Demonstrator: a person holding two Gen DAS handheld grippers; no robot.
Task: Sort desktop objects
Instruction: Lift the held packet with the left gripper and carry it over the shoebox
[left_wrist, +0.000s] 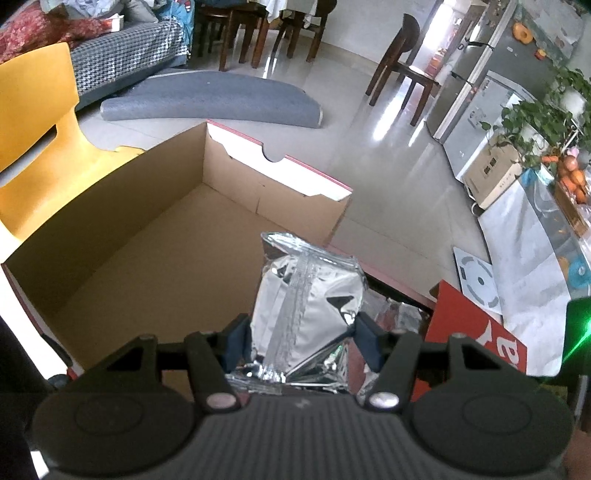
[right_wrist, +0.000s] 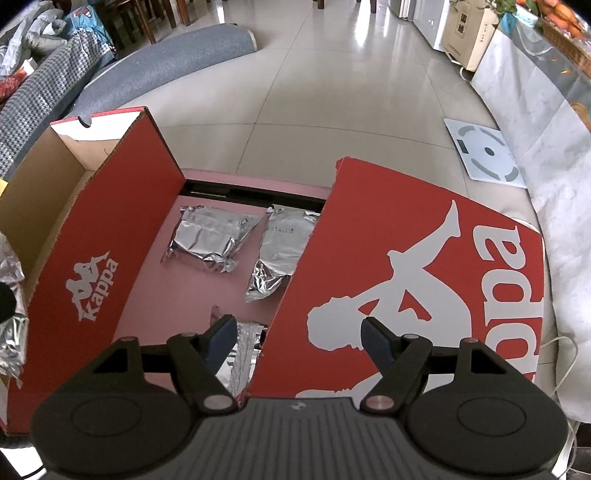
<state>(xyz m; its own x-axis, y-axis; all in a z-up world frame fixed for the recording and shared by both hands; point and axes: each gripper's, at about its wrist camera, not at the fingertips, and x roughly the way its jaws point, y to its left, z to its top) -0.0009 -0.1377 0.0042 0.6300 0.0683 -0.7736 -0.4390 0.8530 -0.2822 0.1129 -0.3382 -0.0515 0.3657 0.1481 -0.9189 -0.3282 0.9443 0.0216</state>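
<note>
My left gripper (left_wrist: 301, 334) is shut on a silver foil packet (left_wrist: 306, 306), held upright over the near right corner of an open cardboard box (left_wrist: 147, 229) whose inside is bare. In the right wrist view the same box (right_wrist: 85, 258) shows its red printed side at the left. On the pink table (right_wrist: 155, 295) lie two foil packets (right_wrist: 210, 236) (right_wrist: 280, 251); a third (right_wrist: 243, 350) lies just below the left finger. My right gripper (right_wrist: 299, 334) is open, hovering over the edge of the red box lid (right_wrist: 424, 280).
The red lid leans at the right and covers part of one packet. A yellow chair (left_wrist: 37, 122) stands beyond the box at the left. A tiled floor, a grey rug (left_wrist: 210, 96), a white scale (right_wrist: 484, 155) and wooden chairs lie beyond the table.
</note>
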